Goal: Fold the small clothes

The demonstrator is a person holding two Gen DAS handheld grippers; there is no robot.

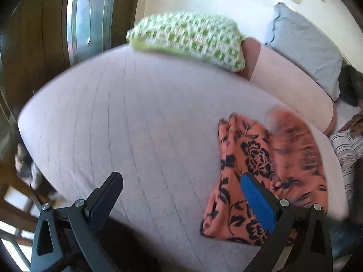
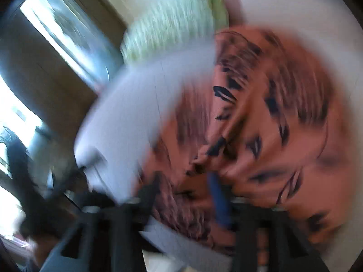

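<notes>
Orange floral garment (image 1: pixel 261 170) lies crumpled on the bed (image 1: pixel 136 124); left hand-held gripper (image 1: pixel 181 188) spread, right hand-held gripper (image 2: pixel 185 195) too blurred to tell.

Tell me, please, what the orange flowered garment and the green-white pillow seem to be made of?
The orange flowered garment looks like thin, soft woven or knit cloth, matte: it bunches into small limp folds. The green-white pillow seems to have a thick knitted or woven yarn cover, with a raised checked texture. Blur leaves both uncertain.
</notes>
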